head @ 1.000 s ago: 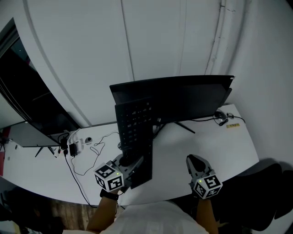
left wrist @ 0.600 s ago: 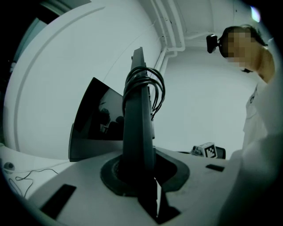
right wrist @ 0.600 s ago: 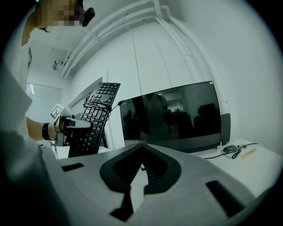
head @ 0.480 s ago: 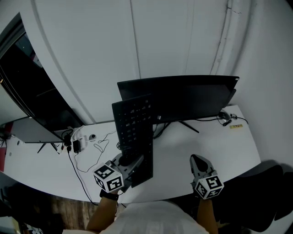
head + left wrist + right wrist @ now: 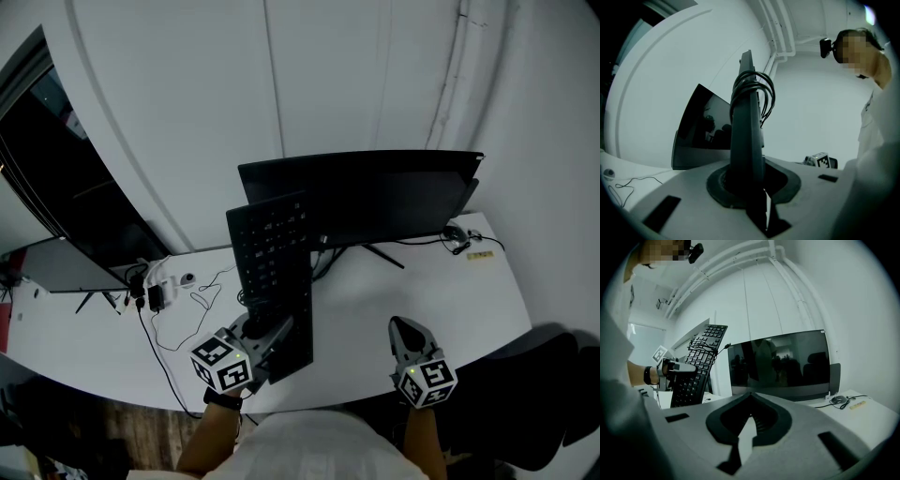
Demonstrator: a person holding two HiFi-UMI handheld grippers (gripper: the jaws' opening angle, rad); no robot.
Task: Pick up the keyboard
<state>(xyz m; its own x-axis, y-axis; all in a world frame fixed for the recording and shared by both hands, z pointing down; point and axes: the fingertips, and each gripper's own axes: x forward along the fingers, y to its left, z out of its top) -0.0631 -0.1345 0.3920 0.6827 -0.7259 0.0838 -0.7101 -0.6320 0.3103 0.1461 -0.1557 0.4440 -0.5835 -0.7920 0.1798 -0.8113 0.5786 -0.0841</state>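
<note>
The black keyboard (image 5: 273, 272) is lifted off the white desk (image 5: 366, 300), its far end raised in front of the monitor (image 5: 375, 192). My left gripper (image 5: 271, 337) is shut on its near end. In the left gripper view the keyboard (image 5: 747, 136) stands edge-on between the jaws, with its cable (image 5: 754, 89) coiled round it. My right gripper (image 5: 404, 335) hovers over the desk's front right, shut with nothing in it. The right gripper view shows the keyboard (image 5: 699, 365) held by the left gripper (image 5: 678, 367) off to the left, far from my right gripper (image 5: 750, 397).
A mouse (image 5: 453, 232) with its wire lies at the desk's back right. Loose cables (image 5: 192, 305) and a power adapter (image 5: 150, 298) lie at the left, beside a second dark screen (image 5: 66, 197). A black chair (image 5: 553, 394) stands at the right.
The head view has shifted slightly. The keyboard stays in my left gripper and neither hand has visibly moved.
</note>
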